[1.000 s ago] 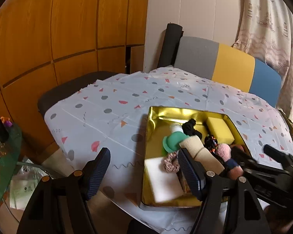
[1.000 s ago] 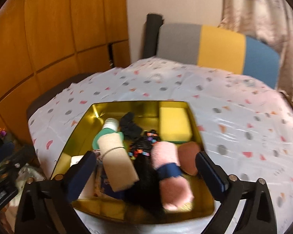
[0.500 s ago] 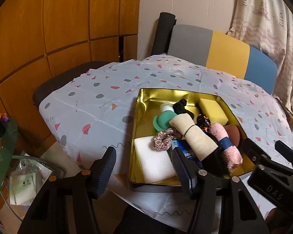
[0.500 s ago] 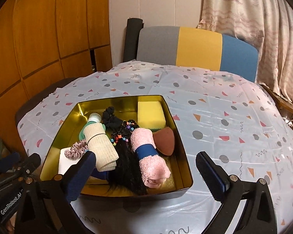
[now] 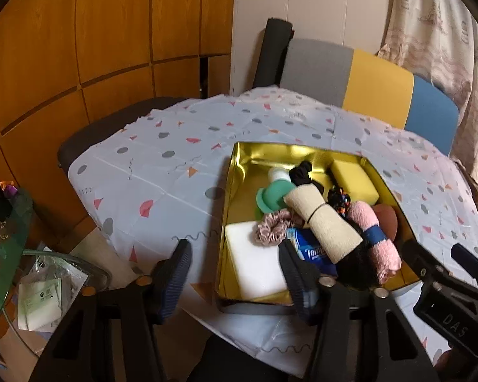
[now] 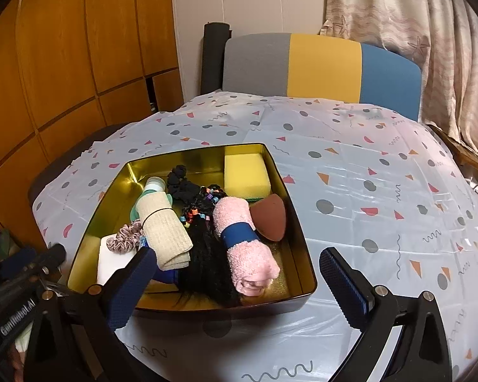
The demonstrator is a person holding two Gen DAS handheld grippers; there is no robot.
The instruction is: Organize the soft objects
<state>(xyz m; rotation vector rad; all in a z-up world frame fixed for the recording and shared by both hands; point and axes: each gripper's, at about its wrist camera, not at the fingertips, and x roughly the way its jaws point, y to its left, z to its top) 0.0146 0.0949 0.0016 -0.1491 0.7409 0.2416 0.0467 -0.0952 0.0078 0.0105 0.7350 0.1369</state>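
Observation:
A gold tin tray [image 6: 278, 172] [image 5: 235, 162] sits on the patterned tablecloth, full of soft things: a rolled pink towel with a blue band [image 6: 242, 238] [image 5: 371, 238], a beige rolled cloth [image 6: 164, 234] [image 5: 323, 226], a yellow sponge [image 6: 245, 175] [image 5: 353, 180], a brown wedge sponge [image 6: 269, 219], a black wig [image 6: 204, 264], a pink scrunchie [image 6: 126, 238] [image 5: 271, 227], a white sponge [image 5: 255, 261], a green bottle [image 5: 275, 194]. My left gripper [image 5: 235, 277] is open at the tray's near left corner. My right gripper [image 6: 235, 289] is open above the tray's near edge, empty.
A grey, yellow and blue chair back [image 6: 322, 63] stands behind the table. Wooden panels [image 5: 95, 47] line the left wall, a curtain [image 6: 414, 31] hangs right. A glass side table with bags [image 5: 12, 254] is low on the left.
Both grippers have pulled back and risen from the tray, so more of the tray and table shows. Both stay open and empty.

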